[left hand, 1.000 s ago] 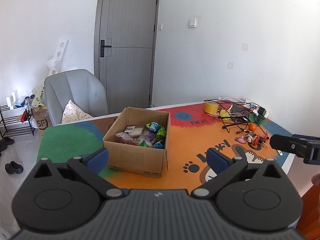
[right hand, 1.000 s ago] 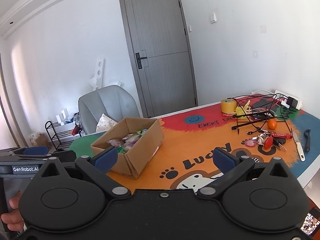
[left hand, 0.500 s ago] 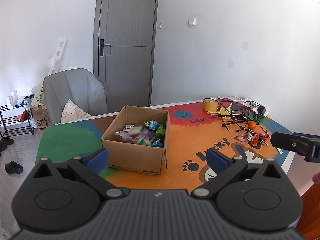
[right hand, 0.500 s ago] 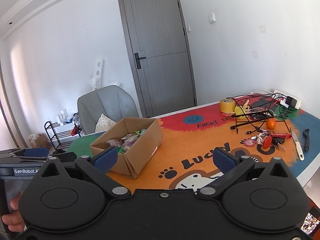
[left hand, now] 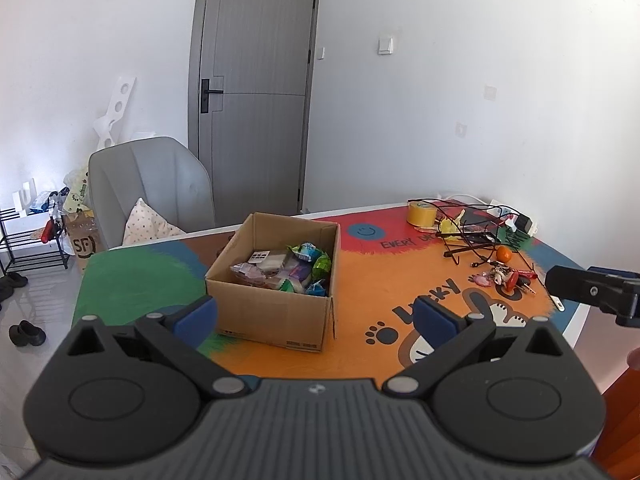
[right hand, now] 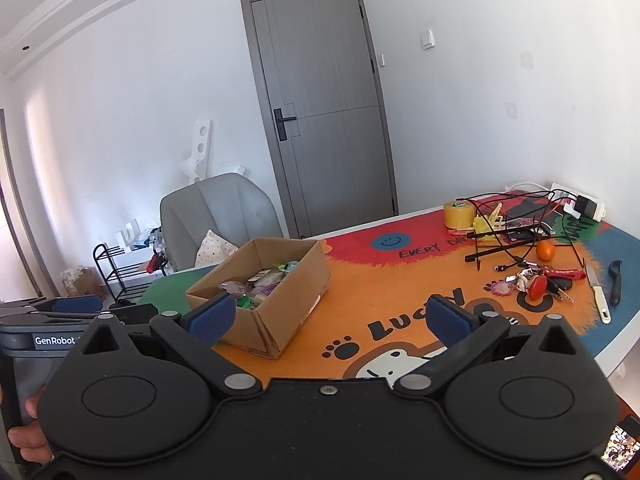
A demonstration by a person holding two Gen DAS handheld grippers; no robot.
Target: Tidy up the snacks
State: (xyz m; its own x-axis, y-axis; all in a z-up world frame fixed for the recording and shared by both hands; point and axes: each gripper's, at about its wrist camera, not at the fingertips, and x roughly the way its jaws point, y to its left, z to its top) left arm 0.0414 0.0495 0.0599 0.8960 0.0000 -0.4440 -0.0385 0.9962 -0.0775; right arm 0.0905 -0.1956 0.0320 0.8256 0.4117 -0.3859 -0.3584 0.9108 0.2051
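Snacks [left hand: 286, 270] sit heaped in the box [left hand: 276, 312] on the counter [left hand: 360, 280], both tongs [left hand: 316, 316] [right hand: 328, 318] gaping empty and well back, so any reach wants a clean, square line.

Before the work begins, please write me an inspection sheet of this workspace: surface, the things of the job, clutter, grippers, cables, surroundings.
Surface: table under a bright cartoon mat, mostly orange.
Job's things: open cardboard box on the mat, wrapped snacks piled inside; no snacks seen outside it.
Clutter: tape roll, small orange, bunch of keys, white-handled knife, black tool, all at the right end of the table.
Grippers: left gripper open, holding nothing; right gripper open, holding nothing; both short of the box.
Cables: black cables tangled over a wire stand, running to a power strip.
Surroundings: grey chair with a cushion, closed grey door, shoe rack.
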